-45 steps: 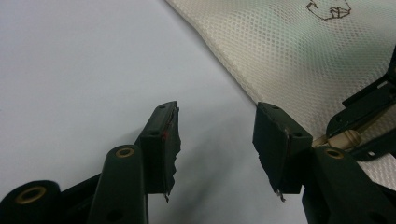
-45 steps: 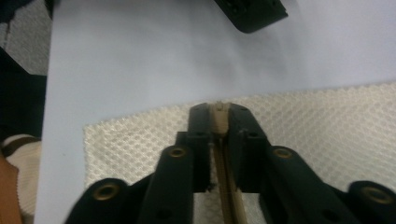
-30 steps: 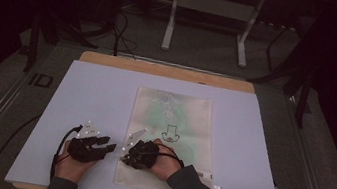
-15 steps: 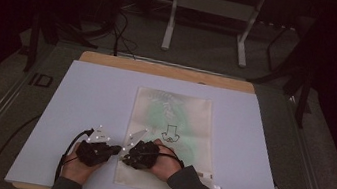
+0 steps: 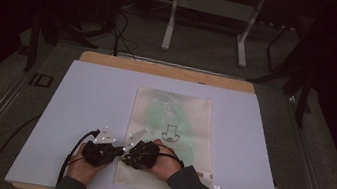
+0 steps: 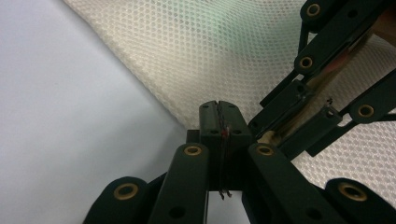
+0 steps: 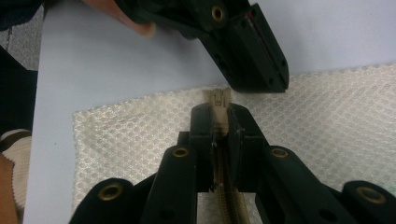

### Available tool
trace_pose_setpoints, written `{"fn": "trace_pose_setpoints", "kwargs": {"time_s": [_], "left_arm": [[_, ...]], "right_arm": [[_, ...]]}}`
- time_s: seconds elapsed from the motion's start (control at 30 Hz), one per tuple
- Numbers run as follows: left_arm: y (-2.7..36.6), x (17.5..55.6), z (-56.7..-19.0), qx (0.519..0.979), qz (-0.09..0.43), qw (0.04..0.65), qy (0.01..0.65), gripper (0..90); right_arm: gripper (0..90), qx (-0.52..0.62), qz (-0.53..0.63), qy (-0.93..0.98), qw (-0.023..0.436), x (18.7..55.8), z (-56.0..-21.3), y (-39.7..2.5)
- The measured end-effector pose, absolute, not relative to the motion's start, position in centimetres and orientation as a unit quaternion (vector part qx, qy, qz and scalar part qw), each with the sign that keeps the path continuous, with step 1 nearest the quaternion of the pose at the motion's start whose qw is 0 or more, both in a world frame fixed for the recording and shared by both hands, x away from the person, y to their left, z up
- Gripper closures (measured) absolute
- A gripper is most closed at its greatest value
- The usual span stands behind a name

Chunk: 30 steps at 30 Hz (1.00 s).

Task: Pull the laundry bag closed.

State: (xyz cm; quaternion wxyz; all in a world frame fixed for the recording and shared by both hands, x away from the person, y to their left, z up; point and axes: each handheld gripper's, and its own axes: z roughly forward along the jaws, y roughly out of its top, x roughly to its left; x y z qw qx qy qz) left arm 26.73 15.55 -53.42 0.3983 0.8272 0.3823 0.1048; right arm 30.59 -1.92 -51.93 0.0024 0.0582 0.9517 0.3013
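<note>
A white mesh bag (image 5: 172, 120) with a green print and a black drawing lies flat on the white board (image 5: 90, 98). Both grippers meet at its near left corner. My right gripper (image 5: 127, 154) is shut on the beige zipper pull (image 7: 217, 99), and the zipper tape (image 7: 226, 196) runs back between its jaws (image 7: 219, 112). My left gripper (image 5: 120, 151) comes in from the left. Its jaws are pressed together (image 6: 218, 112) on the bag's edge (image 6: 187, 123), right beside the pull (image 7: 259, 84). The right gripper's black links (image 6: 336, 42) cross the mesh (image 6: 233, 51).
The board rests on a wooden table (image 5: 160, 68). Behind the table are a metal stand's legs (image 5: 168, 29) and cables on the dark floor (image 5: 124, 37). A small white tag (image 5: 216, 187) lies off the bag's near right corner. Hands and sleeves enter at the bottom edge.
My left gripper has moved right, from the bare board to the bag's corner, and now touches the right gripper's tips. The right gripper and the bag have stayed in place.
</note>
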Motion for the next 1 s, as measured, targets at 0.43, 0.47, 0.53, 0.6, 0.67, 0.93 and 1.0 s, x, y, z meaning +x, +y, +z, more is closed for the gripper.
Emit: {"fn": "trace_pose_setpoints", "kwargs": {"time_s": [0.43, 0.47, 0.53, 0.6, 0.67, 0.93, 1.0], "left_arm": [[15.0, 26.7, -53.6, 0.835, 0.103, 0.375, 0.389, 89.5], [15.0, 26.8, -53.6, 0.835, 0.102, 0.375, 0.391, 89.6], [15.1, 26.8, -53.6, 0.833, 0.098, 0.378, 0.393, 89.6], [15.1, 26.9, -53.6, 0.833, 0.096, 0.379, 0.393, 89.7], [15.1, 26.8, -53.6, 0.834, 0.099, 0.377, 0.391, 89.7], [15.2, 26.9, -53.7, 0.832, 0.095, 0.380, 0.391, 89.7], [15.2, 26.9, -53.7, 0.832, 0.096, 0.380, 0.392, 89.7]], "right_arm": [[82.1, 0.055, 0.300, 0.952, -0.001, 30.7, -51.9, -2.0], [82.2, 0.054, 0.300, 0.952, -0.002, 30.7, -51.9, -2.0], [82.3, 0.051, 0.297, 0.953, 0.001, 30.7, -51.8, -2.0], [82.3, 0.050, 0.295, 0.954, -0.001, 30.8, -51.8, -2.1], [82.3, 0.050, 0.295, 0.954, -0.001, 30.8, -51.8, -2.1], [82.4, 0.046, 0.289, 0.956, 0.000, 30.9, -51.7, -2.8], [82.4, 0.044, 0.285, 0.957, 0.001, 31.0, -51.6, -3.1]]}}
